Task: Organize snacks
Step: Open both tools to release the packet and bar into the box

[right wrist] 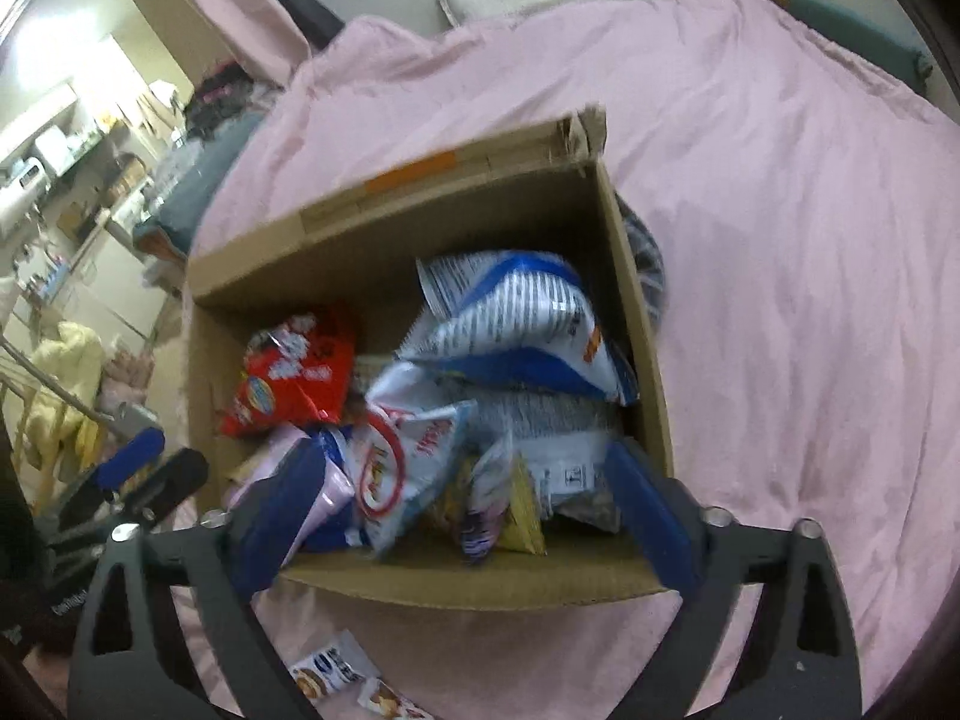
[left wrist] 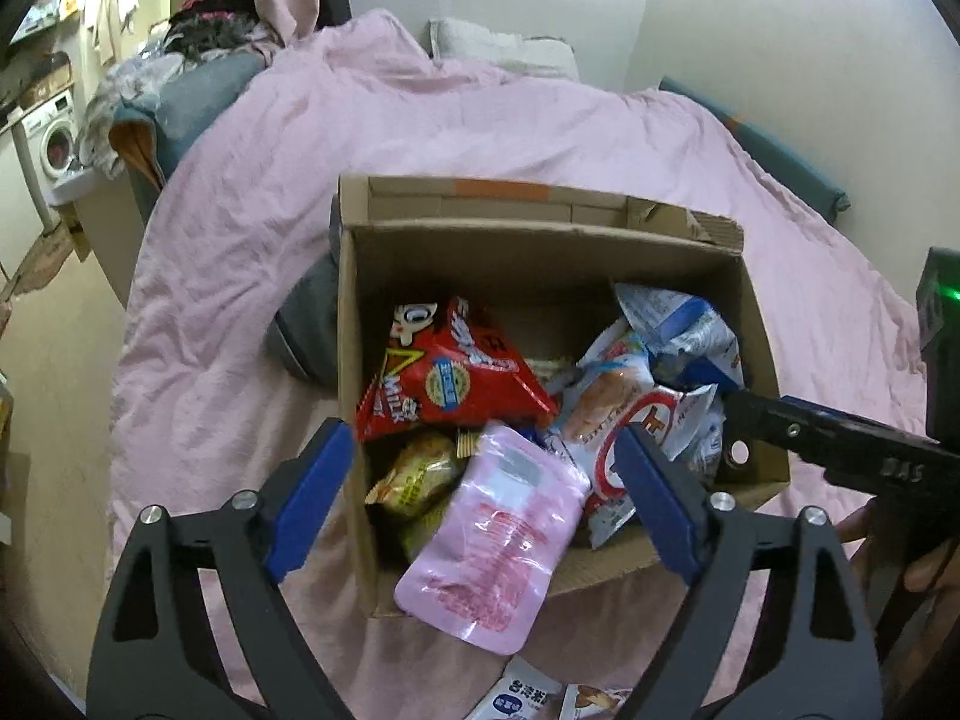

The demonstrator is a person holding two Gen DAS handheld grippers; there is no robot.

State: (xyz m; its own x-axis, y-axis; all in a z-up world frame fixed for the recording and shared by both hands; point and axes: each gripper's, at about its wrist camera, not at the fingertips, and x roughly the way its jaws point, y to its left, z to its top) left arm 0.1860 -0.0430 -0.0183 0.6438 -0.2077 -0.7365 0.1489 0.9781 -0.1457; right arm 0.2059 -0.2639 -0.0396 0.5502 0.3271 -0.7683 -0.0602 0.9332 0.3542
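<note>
Both blue-padded grippers, left (left wrist: 486, 480) & right (right wrist: 474, 516), spread wide w/ nothing clamped; glossy pink pouch (left wrist: 492, 546) lying across brown cardboard box (left wrist: 540, 252) rim. Drop-off step prob done. Next: fetch small packets (right wrist: 336, 675) off pink bedsheet (left wrist: 252, 192).

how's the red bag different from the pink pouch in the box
The red bag is puffy and pyramid-shaped; the pink pouch is flat. The red bag sits fully inside the box; the pink pouch hangs over its near edge. Both are sealed snack packs, and neither is gripped.

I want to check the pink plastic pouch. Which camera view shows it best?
The left wrist view: the pink plastic pouch lies there in full, sharp, over the cardboard box's near rim. The right wrist view shows only a blurred pink edge behind a gripper finger.
</note>
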